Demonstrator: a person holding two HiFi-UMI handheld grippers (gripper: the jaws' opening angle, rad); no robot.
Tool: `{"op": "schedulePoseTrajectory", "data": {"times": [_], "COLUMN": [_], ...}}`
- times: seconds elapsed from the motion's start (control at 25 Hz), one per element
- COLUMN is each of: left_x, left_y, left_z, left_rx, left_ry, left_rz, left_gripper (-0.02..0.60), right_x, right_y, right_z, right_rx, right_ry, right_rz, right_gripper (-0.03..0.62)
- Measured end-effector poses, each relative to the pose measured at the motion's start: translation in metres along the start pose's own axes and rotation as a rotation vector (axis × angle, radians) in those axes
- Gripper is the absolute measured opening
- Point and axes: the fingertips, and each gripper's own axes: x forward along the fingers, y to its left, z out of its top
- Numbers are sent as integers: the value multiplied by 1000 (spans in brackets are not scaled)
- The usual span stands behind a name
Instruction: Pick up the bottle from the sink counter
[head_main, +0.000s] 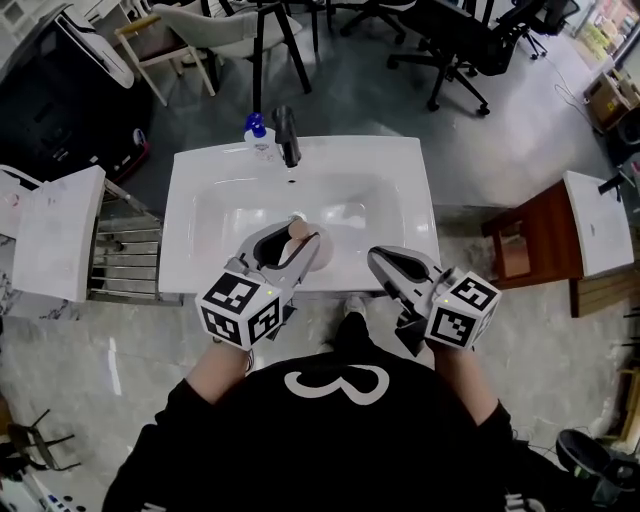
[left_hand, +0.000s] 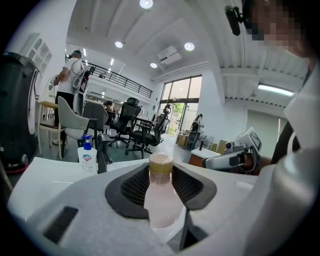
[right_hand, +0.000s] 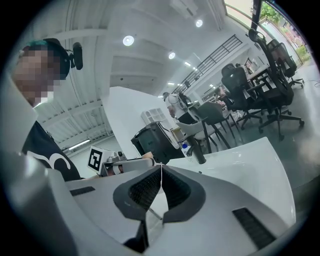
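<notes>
White sink counter (head_main: 190, 190), black faucet (head_main: 287, 135) at its back rim, blue-pump soap dispenser (head_main: 259, 137) just beside it

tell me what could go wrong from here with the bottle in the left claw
1. The left claw grips the bottle high up, near its cap. The smooth body hangs below the pads, so it might slip or swing and drop into the sink.
2. The faucet and the soap dispenser stand just ahead, and a forward swing could knock them.
3. The right claw is shut and empty, so it gives no backup.
</notes>
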Motion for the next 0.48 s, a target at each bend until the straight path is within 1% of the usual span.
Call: {"op": "schedulePoseTrajectory", "data": {"times": [0.2, 0.48], "left_x": [-26, -43], "left_y": [-6, -15], "left_z": [3, 3], "left_rx": [0, -5], "left_ry": [-20, -24], "left_rz": [-5, -20], "left_gripper": [150, 150], "right_x": [1, 2], "right_y": [19, 38], "right_z": [-2, 0], "right_rx": [-20, -29], "right_ry": [-8, -30], "right_rz": [-1, 11], "right_gripper": [14, 14]}}
